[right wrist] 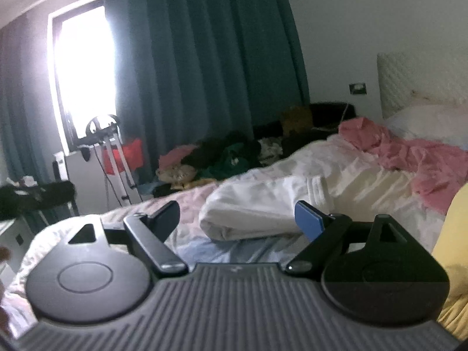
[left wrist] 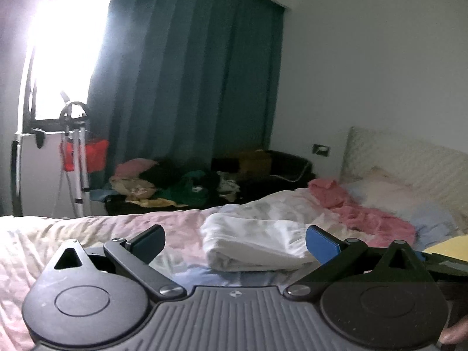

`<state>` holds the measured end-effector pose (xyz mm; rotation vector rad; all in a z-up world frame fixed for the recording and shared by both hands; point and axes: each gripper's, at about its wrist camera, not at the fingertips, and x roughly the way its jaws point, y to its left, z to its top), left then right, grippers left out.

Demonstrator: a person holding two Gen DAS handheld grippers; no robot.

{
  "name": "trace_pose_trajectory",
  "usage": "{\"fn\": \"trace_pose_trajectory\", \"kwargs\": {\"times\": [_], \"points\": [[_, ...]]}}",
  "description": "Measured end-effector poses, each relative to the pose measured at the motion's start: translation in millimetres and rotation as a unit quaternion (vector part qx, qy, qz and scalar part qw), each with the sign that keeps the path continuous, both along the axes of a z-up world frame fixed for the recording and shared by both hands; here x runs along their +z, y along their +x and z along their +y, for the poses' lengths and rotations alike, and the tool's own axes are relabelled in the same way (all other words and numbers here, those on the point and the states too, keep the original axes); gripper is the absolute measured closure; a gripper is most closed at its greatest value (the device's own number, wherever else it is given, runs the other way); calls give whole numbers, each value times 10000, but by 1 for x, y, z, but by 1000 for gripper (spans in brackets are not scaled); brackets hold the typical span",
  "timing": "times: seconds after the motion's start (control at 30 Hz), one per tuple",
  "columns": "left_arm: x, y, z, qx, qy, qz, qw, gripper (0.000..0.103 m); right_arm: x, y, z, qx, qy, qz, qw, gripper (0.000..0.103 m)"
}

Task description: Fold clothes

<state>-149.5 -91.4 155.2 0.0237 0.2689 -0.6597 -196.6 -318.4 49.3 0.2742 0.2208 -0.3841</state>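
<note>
A folded white garment [left wrist: 257, 242] lies on the bed [left wrist: 87, 234], just ahead of my left gripper [left wrist: 235, 244], which is open and empty with its jaws wide apart. The same white garment [right wrist: 257, 213] shows in the right wrist view, ahead of my right gripper [right wrist: 237, 219], which is also open and empty. A crumpled pink garment [left wrist: 359, 210] lies further back near the pillows; it also shows in the right wrist view [right wrist: 415, 152]. A yellow cloth [right wrist: 450, 234] lies close at the right edge.
A dark sofa [left wrist: 263, 175] piled with mixed clothes stands beyond the bed under a teal curtain [left wrist: 190, 73]. A tripod [left wrist: 76, 161] stands by the bright window at left. The quilted headboard [left wrist: 409, 161] and pillows are at the right.
</note>
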Motion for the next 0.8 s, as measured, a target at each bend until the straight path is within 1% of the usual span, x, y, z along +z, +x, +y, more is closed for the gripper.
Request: {"fn": "trace_pose_trajectory", "kwargs": {"times": [0.1,0.23,0.3,0.37,0.5,0.67,0.8], "points": [[-12,5,-3,1,231,-57,9997,0,-17,11,0,11,-3,148,9999,16],[-26,13,-11,9,393,-6,9992,0,-35,22,2,-34,-81,298,9995,16],[-33,16,-14,23,423,-13,9991,0,-40,24,0,-106,-41,290,9995,16],[-40,21,-17,34,395,80,9992,0,-46,26,-2,-198,4,291,9994,16],[-53,34,-22,79,413,274,9987,0,-51,34,-1,-195,-43,406,9990,16],[-61,41,-24,256,485,300,9980,0,-52,35,3,-145,-181,463,9987,16],[-60,41,-22,294,469,281,9981,0,-50,32,3,-190,-137,445,9987,16]]}}
